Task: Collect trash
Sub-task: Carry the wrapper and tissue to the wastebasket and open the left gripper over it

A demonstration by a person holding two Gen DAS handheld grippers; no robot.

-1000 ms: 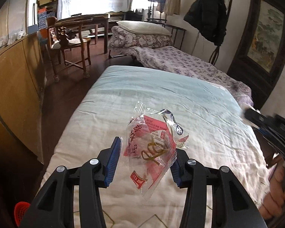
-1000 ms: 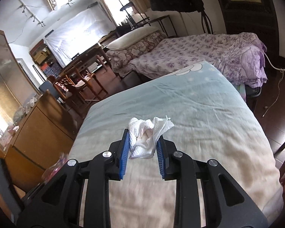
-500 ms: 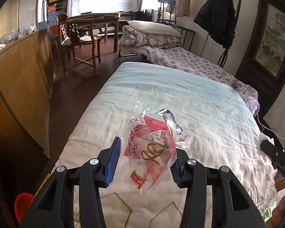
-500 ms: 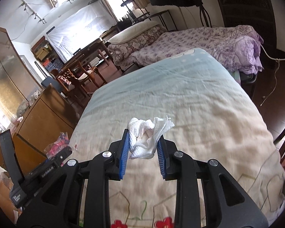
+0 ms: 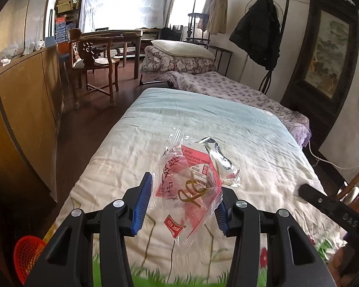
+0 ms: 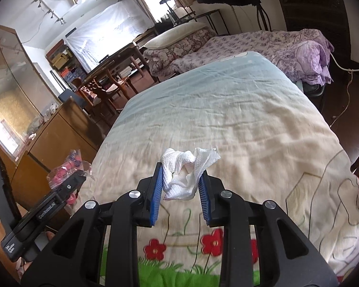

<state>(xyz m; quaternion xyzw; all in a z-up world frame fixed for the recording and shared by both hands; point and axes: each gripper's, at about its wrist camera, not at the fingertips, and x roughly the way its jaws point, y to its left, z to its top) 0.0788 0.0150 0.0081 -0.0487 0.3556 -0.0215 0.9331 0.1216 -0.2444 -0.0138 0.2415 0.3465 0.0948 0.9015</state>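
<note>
My left gripper (image 5: 183,197) is shut on a crumpled clear and red plastic wrapper (image 5: 191,186), held above the near end of the bed. My right gripper (image 6: 180,186) is shut on a crumpled white paper tissue (image 6: 183,174), also held above the bed. The left gripper with its wrapper (image 6: 69,167) shows at the left edge of the right wrist view. The right gripper's black body (image 5: 332,205) shows at the right edge of the left wrist view.
The bed (image 5: 203,124) has a pale blue and cream cover with flowers at its near end (image 6: 210,239). A red mesh basket (image 5: 27,253) sits on the floor at lower left. A wooden cabinet (image 5: 19,110) runs along the left, with a chair (image 5: 93,67) and a second bed (image 5: 227,83) beyond.
Both grippers have pulled back toward the near end of the bed, so the flowered edge of the cover now shows. Each still holds its piece of trash.
</note>
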